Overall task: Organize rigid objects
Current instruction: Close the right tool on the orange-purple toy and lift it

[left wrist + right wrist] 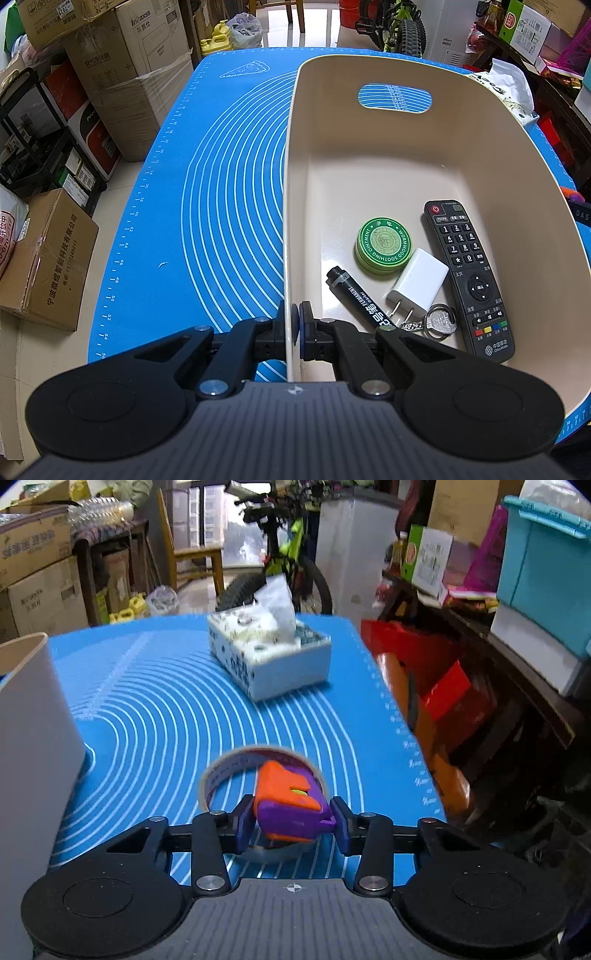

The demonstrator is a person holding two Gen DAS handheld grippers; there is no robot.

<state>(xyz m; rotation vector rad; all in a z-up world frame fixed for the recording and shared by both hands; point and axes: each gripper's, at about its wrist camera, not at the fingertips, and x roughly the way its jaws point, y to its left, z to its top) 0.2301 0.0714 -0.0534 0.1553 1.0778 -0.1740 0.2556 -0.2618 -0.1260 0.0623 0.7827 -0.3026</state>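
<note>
A beige bin stands on the blue mat. In it lie a black remote, a green ointment tin, a white charger, a black marker and a key ring. My left gripper is shut on the bin's left wall near its front corner. My right gripper is shut on an orange and purple toy, held just above a roll of tape on the mat. The bin's outer wall stands at the left of the right wrist view.
A tissue box stands on the mat's far side, beyond the tape. Cardboard boxes and shelves stand off the table's left edge. A bicycle and cluttered shelves lie behind and to the right.
</note>
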